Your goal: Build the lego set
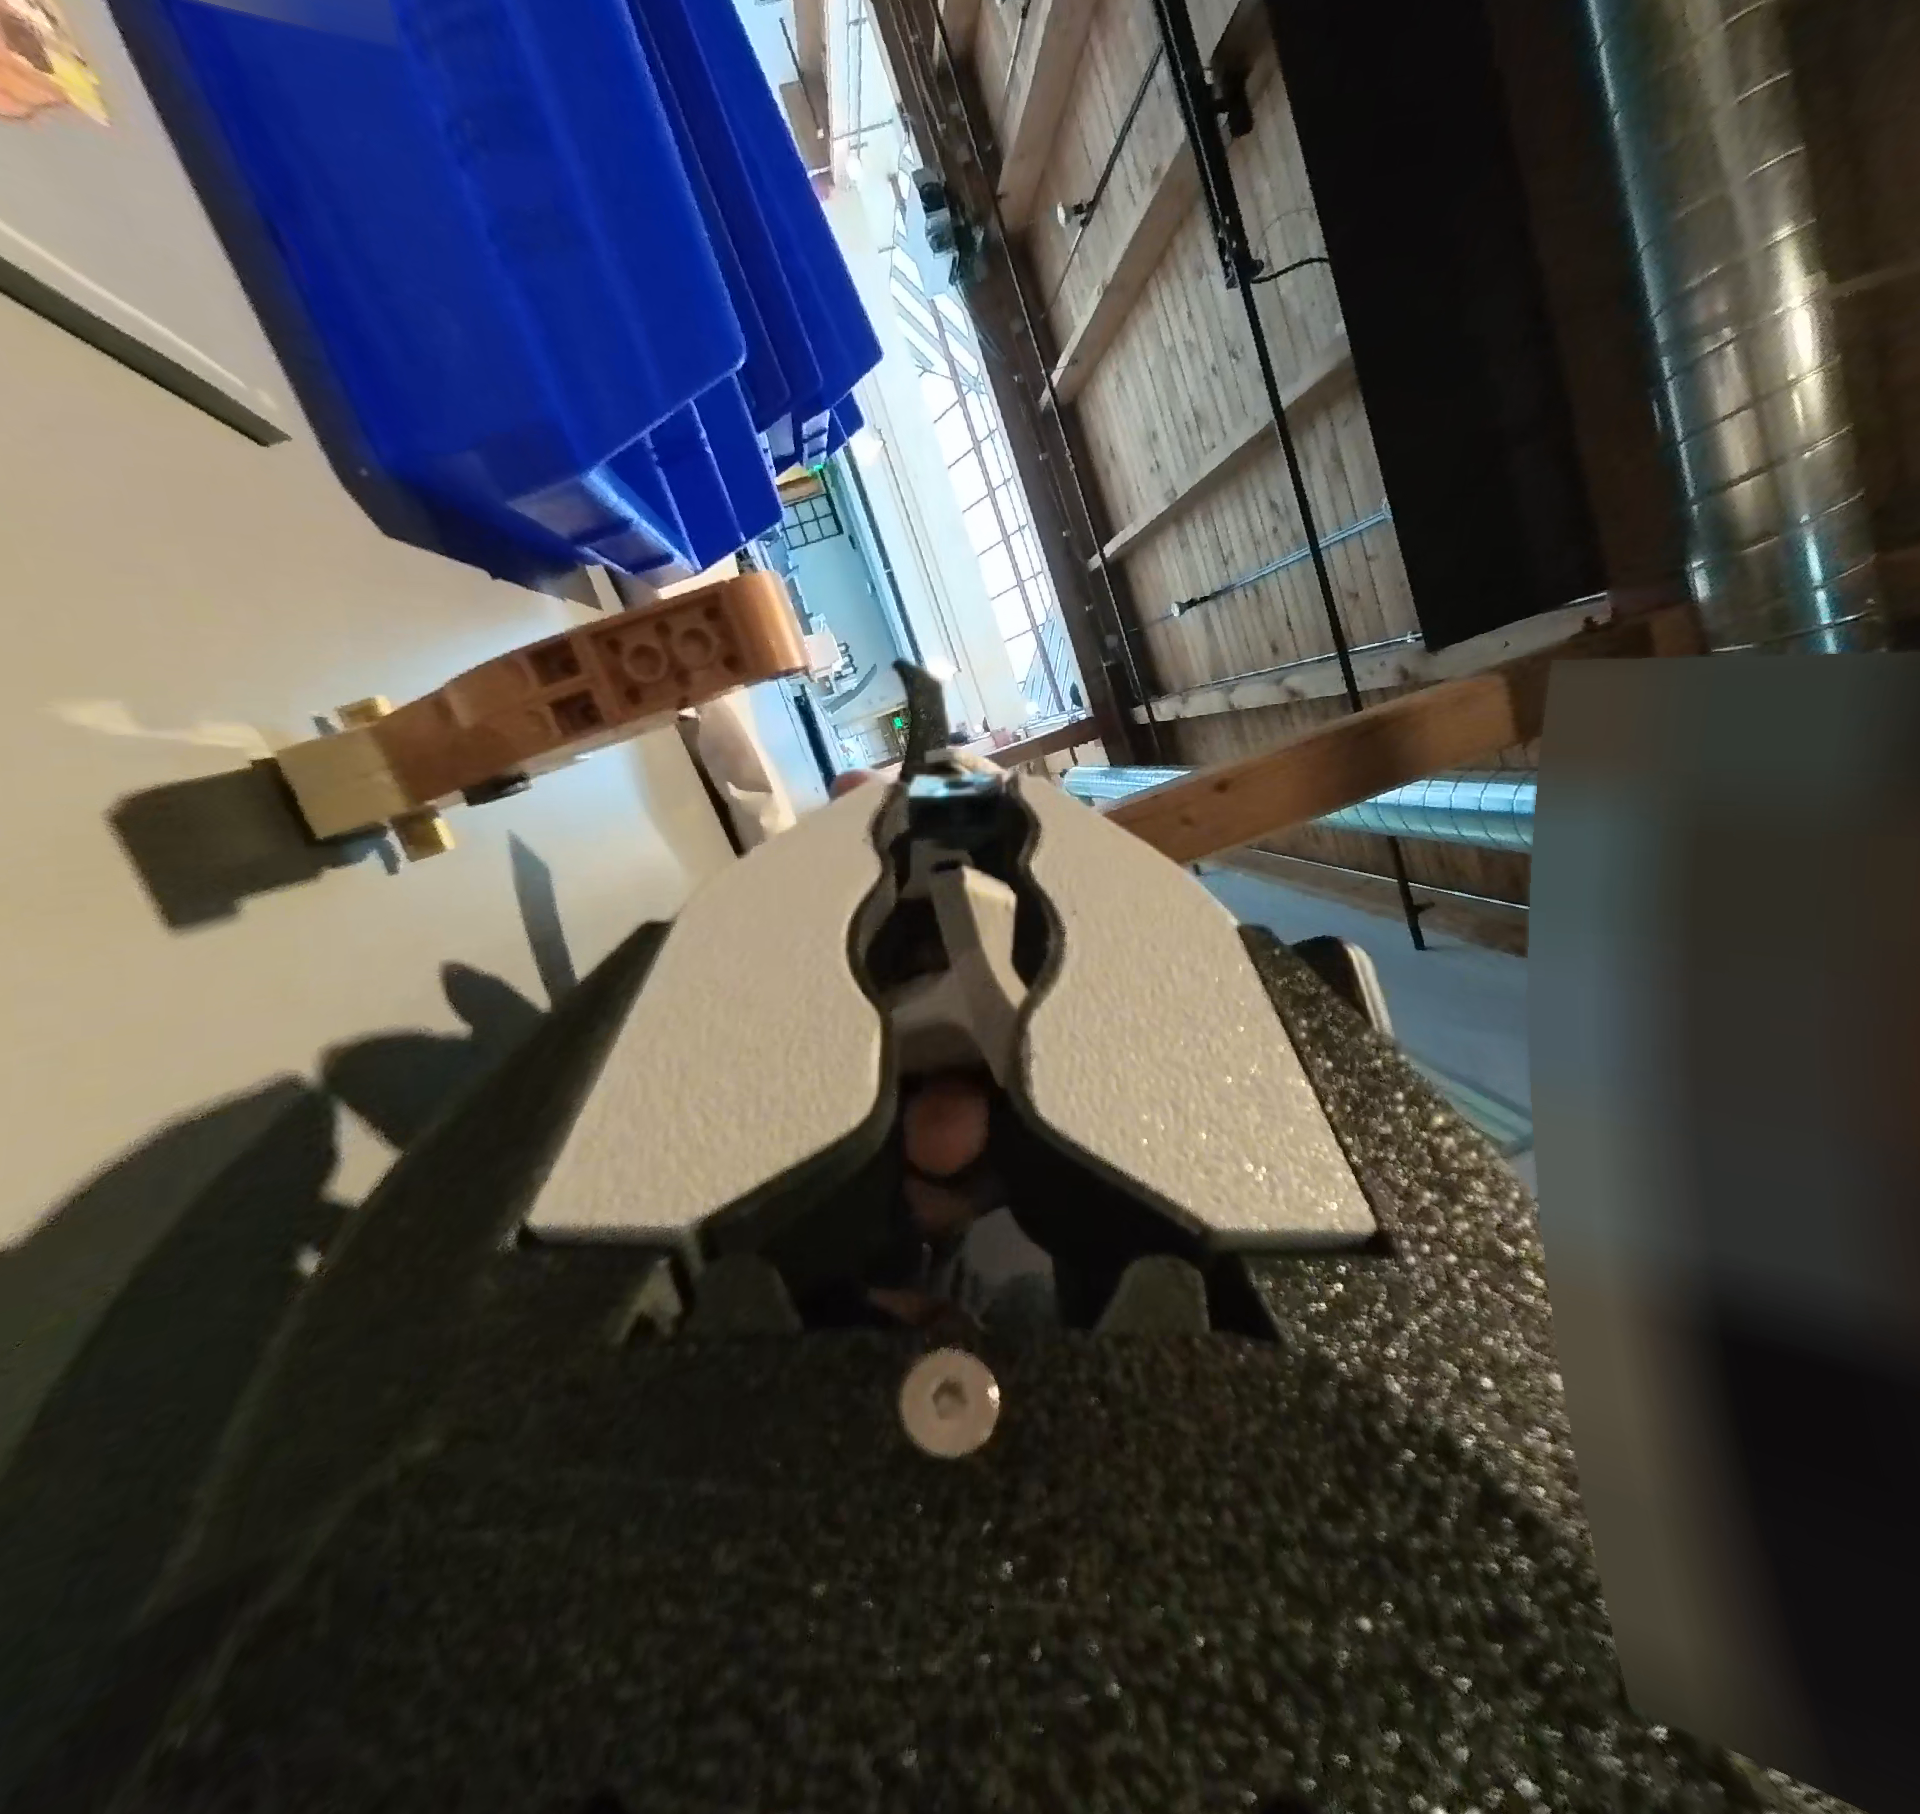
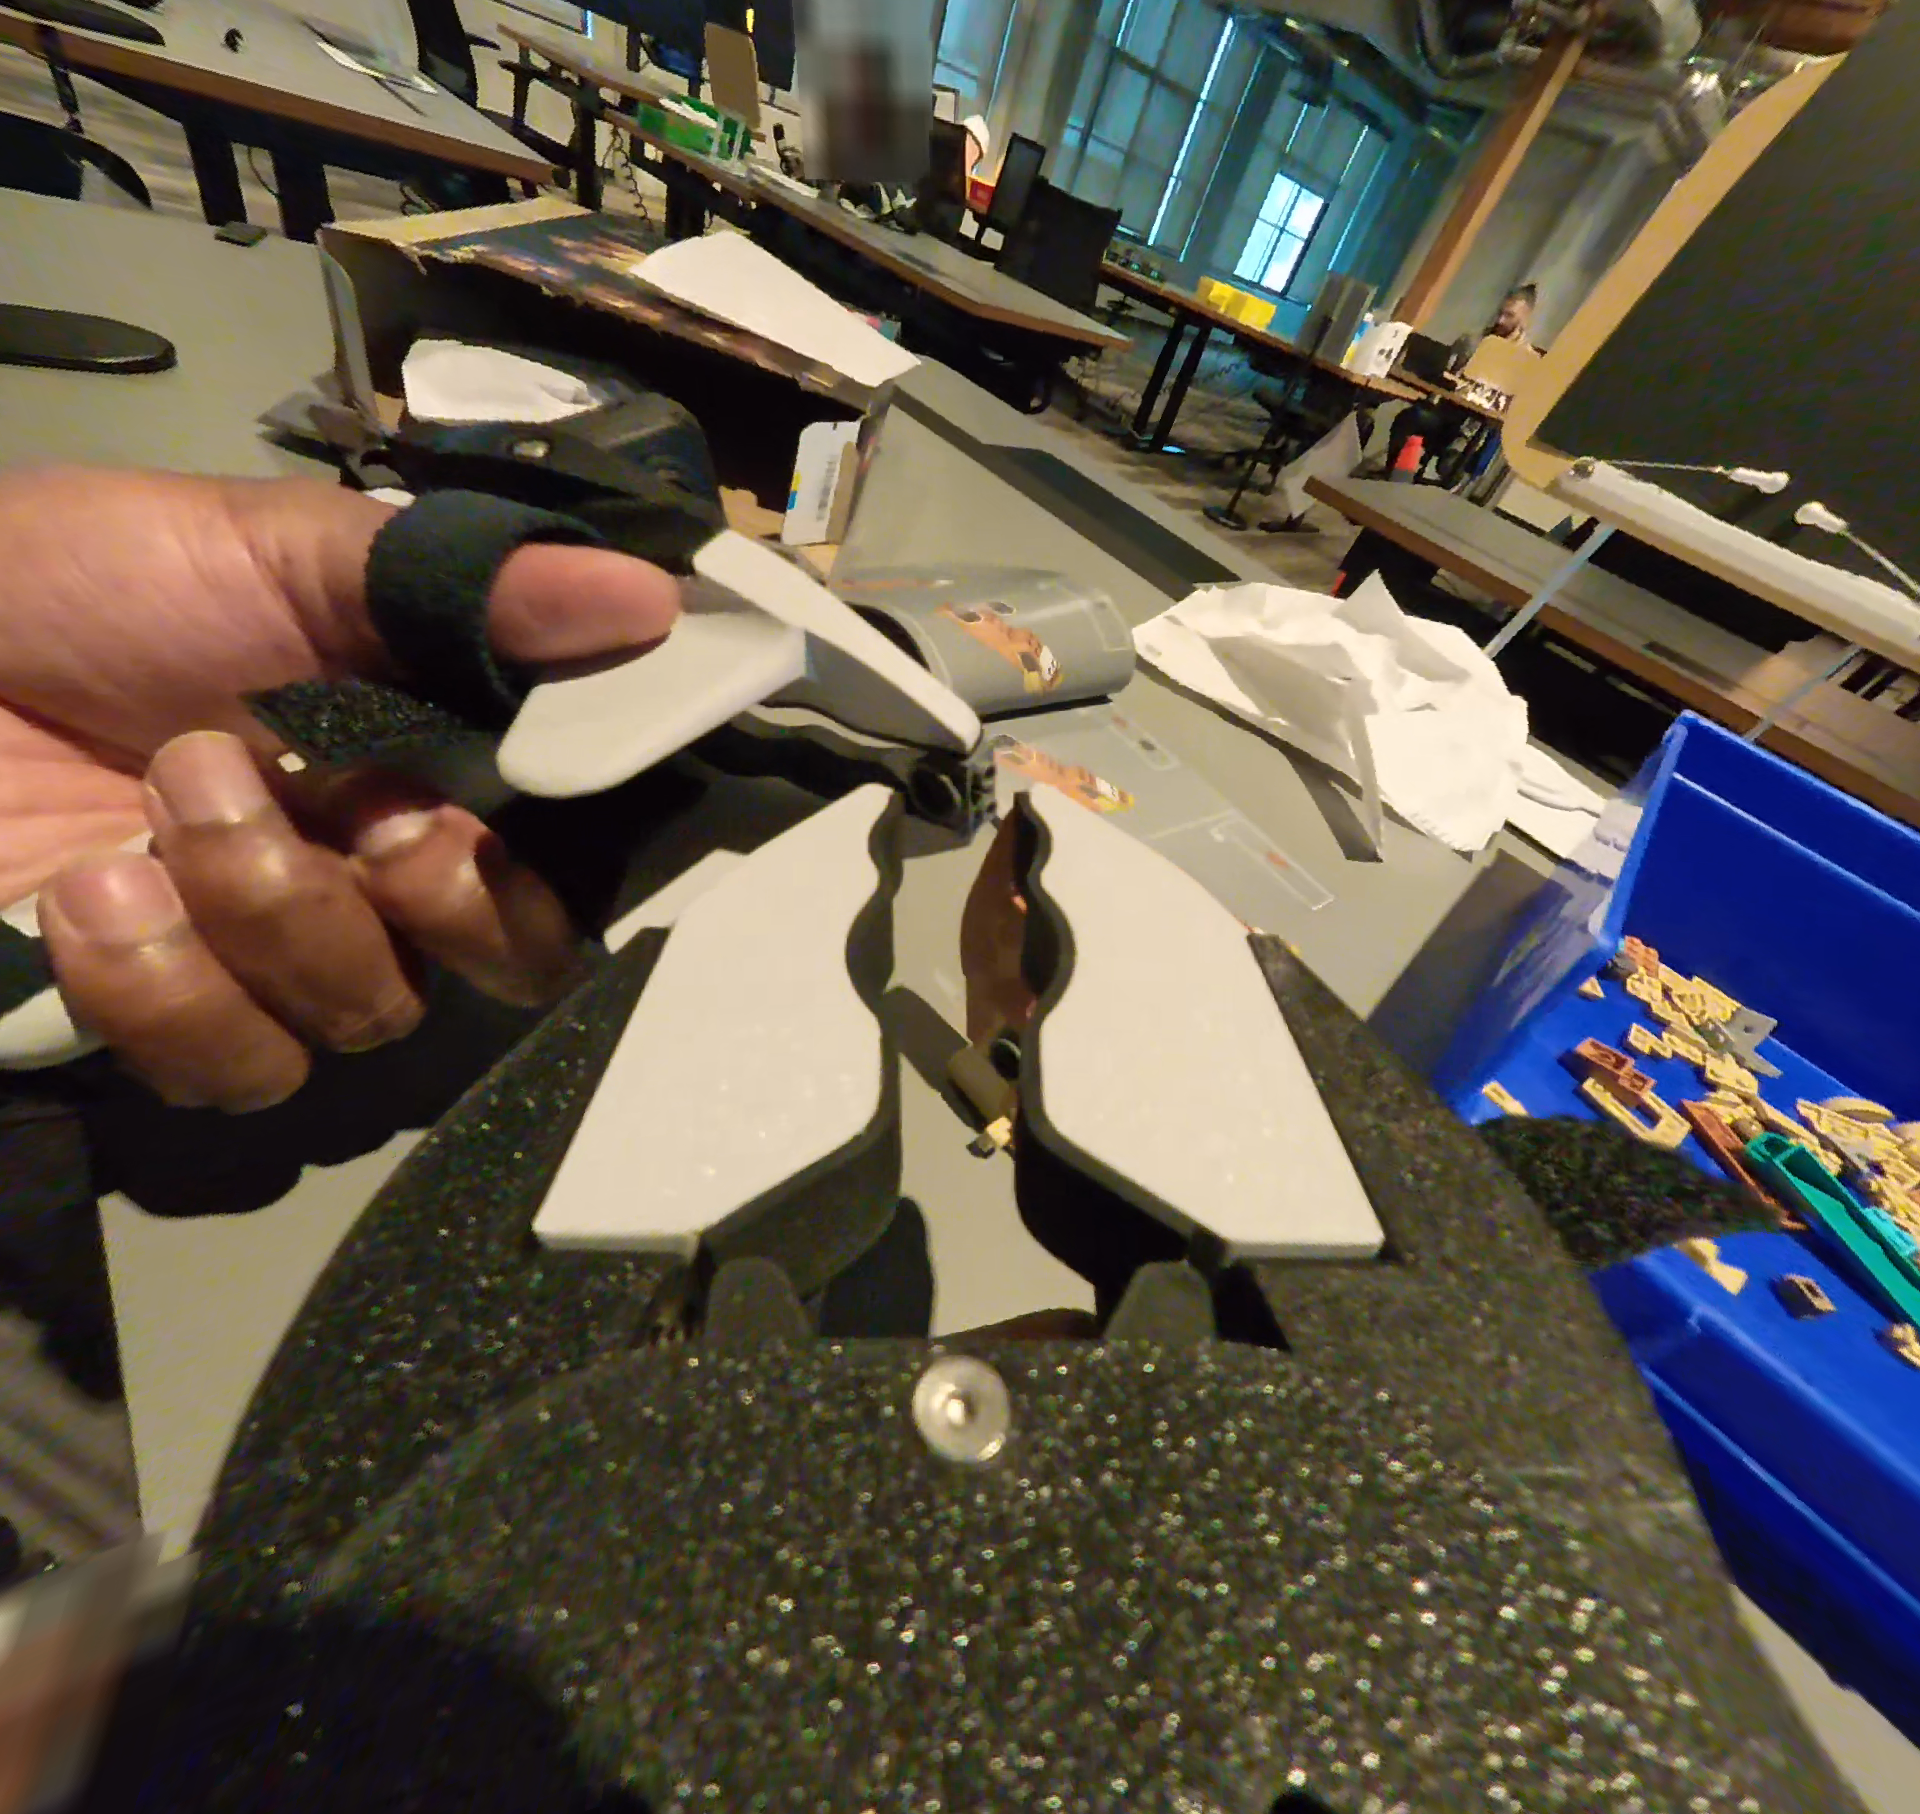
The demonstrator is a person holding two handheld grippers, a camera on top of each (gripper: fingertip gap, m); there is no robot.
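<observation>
My left gripper (image 1: 951,793) is shut on a small dark grey lego piece (image 1: 951,785). In the right wrist view a hand holds the left gripper (image 2: 966,738) with that piece (image 2: 948,785) just above and ahead of my right gripper's tips. My right gripper (image 2: 958,814) is open and empty. A brown and tan lego assembly (image 2: 995,943) lies on the grey table (image 2: 312,1286) between and below its fingers. The assembly also shows in the left wrist view (image 1: 561,715), to the left of the left gripper.
A blue bin (image 2: 1766,933) with several loose lego pieces stands at the right; blue bins (image 1: 468,237) also show in the left wrist view. A curled instruction booklet (image 2: 1039,642), crumpled white paper (image 2: 1351,684) and a cardboard box (image 2: 582,278) lie beyond. My two grippers' fingertips are within a few centimetres of each other.
</observation>
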